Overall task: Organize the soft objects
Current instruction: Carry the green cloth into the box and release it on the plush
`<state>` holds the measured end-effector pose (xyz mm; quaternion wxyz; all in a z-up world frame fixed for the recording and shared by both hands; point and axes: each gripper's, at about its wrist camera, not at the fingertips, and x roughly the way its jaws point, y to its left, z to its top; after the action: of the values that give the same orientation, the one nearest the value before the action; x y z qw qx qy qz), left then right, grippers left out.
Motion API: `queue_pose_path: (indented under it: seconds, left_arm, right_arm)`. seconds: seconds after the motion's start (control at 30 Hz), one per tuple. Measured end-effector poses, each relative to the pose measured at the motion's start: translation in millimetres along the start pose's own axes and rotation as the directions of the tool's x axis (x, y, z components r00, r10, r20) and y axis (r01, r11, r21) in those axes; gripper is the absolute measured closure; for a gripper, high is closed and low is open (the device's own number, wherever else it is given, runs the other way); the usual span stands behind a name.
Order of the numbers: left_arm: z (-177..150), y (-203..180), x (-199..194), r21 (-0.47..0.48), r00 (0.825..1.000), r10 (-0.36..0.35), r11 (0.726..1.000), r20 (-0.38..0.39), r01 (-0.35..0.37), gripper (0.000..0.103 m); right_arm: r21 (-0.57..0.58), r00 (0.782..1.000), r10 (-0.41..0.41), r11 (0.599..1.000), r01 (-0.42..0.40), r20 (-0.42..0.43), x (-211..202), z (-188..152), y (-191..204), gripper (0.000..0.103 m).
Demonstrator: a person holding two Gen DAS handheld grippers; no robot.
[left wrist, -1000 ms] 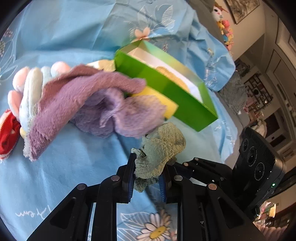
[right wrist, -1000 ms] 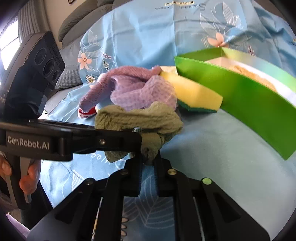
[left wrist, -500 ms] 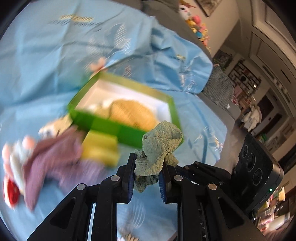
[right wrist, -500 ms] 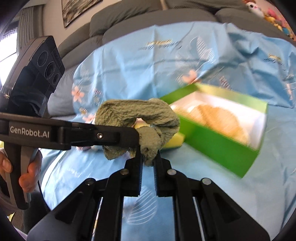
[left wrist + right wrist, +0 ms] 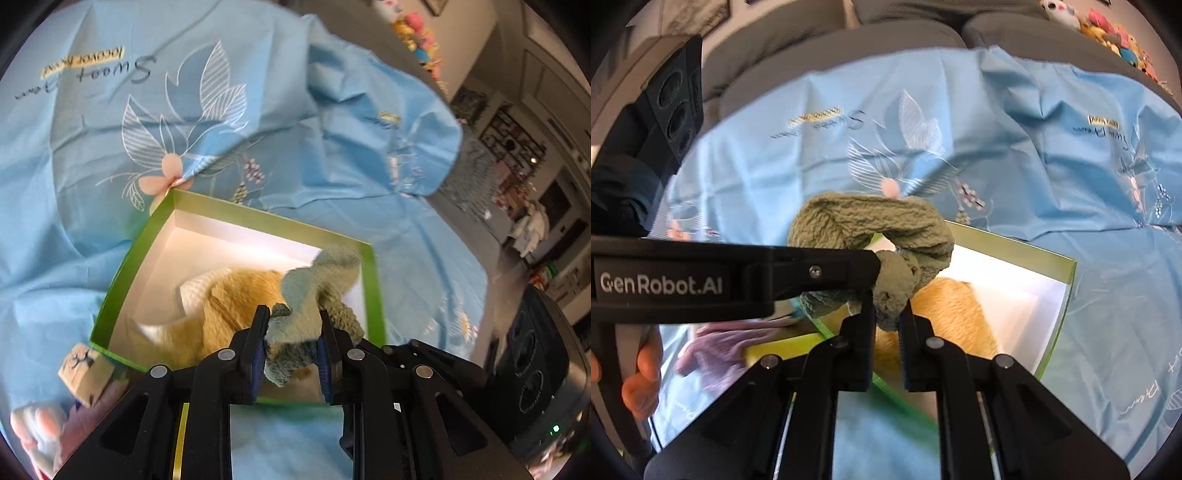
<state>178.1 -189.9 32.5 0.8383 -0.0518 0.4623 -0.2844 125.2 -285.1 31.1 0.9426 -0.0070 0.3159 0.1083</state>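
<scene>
Green terry cloth (image 5: 314, 295) hung above the green box (image 5: 122, 280), pinched in my left gripper (image 5: 291, 341). From the right wrist, my right gripper (image 5: 886, 317) was easing open around the cloth's other end (image 5: 871, 225), over that box (image 5: 1060, 314).

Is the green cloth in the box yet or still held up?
Still held: the crumpled green cloth hangs between both grippers above the open green box, over the tan plush inside, not resting in it.
</scene>
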Motion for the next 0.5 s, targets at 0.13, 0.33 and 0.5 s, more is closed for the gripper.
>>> queue_pose_path:
  seconds: [0.13, 0.33, 0.5]
  left_arm:
    - [6, 14, 31, -0.037, 0.996, 0.066, 0.997, -0.060, -0.069, 0.081]
    - [3, 40, 51, -0.114, 0.986, 0.128, 0.984, -0.103, -0.140, 0.013]
    - [2, 51, 38, -0.136, 0.984, 0.151, 0.977, -0.093, -0.163, 0.012]
  right_arm:
    - [0.014, 0.996, -0.037, 0.999, 0.038, -0.075, 24, 2, -11, 0.083]
    - [0.025, 0.989, -0.087, 0.996, 0.091, -0.120, 35, -4, -25, 0.039]
    - [0.039, 0.988, -0.101, 0.994, 0.106, -0.119, 25, -12, -32, 0.036]
